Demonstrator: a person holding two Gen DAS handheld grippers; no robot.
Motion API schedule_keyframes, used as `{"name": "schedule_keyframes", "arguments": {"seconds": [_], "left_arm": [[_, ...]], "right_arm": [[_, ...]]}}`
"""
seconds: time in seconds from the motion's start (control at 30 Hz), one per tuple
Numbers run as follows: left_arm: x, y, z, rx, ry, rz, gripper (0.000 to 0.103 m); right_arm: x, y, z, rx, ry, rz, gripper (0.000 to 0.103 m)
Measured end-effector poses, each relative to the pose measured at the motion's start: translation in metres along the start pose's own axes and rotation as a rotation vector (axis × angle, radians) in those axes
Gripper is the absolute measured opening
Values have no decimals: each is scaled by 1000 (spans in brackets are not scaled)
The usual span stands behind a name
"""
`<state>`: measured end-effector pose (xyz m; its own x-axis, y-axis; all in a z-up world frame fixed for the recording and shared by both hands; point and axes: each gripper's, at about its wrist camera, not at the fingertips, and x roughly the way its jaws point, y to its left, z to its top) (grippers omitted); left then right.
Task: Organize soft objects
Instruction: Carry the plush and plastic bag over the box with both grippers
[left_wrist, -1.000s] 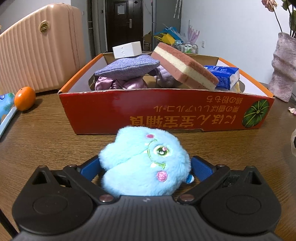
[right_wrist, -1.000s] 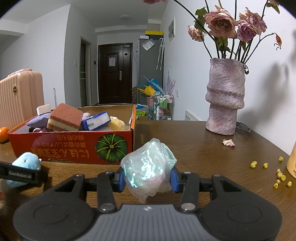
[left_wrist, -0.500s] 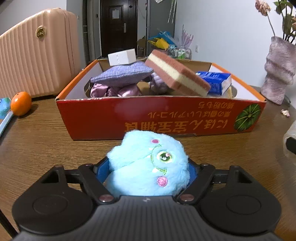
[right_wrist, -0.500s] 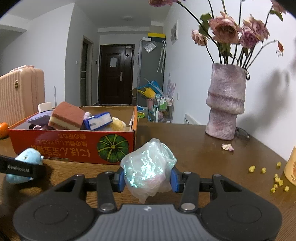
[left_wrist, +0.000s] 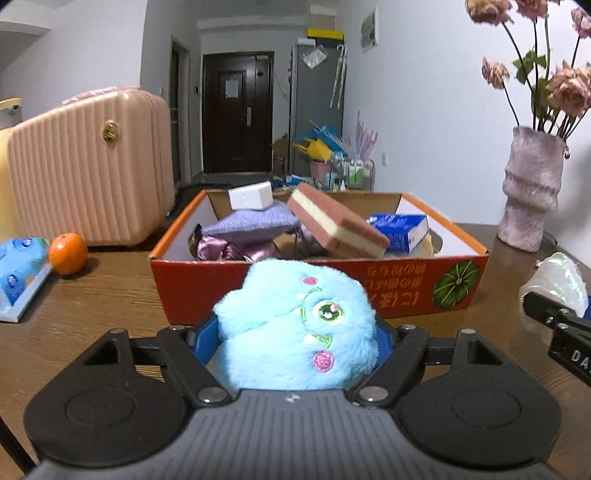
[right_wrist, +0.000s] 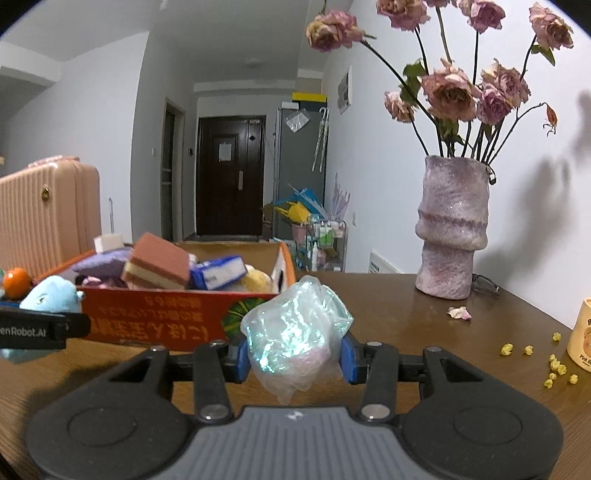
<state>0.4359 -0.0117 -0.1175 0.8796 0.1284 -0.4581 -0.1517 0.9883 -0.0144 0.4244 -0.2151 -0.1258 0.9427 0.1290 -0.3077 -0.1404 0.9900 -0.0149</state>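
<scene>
Two soft items are clamped above the wooden table (left_wrist: 110, 295), just in front of the red cardboard box (left_wrist: 399, 284): a fluffy blue plush toy (left_wrist: 295, 328) is squeezed between the pads of the left gripper (left_wrist: 295, 339), and an iridescent crumpled plastic bag (right_wrist: 295, 332) is pinched by the right gripper (right_wrist: 295, 356). Inside the box, a pink-and-cream sponge (left_wrist: 336, 225) is seen leaning on a purple cushion (left_wrist: 251, 223), with a blue tissue pack (left_wrist: 400, 230) beside it.

Heaped box (left_wrist: 258, 288) ahead, open table (right_wrist: 424, 325) rightward
</scene>
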Motion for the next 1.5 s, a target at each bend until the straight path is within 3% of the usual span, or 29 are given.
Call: {"name": "schedule_keyframes", "arguments": {"seconds": [0.3,0.7,1.5], "left_arm": [[-30,20,5,-33,-80,21,79],[-34,32,23,-65,-158,37,79],[49,11,76,-72,-232,-3,79]], "right_arm": [[-15,31,3,36,-68,24,45],[-6,62,13,55,-133,42,45],[91,64,46,63,-187,47,45]]}}
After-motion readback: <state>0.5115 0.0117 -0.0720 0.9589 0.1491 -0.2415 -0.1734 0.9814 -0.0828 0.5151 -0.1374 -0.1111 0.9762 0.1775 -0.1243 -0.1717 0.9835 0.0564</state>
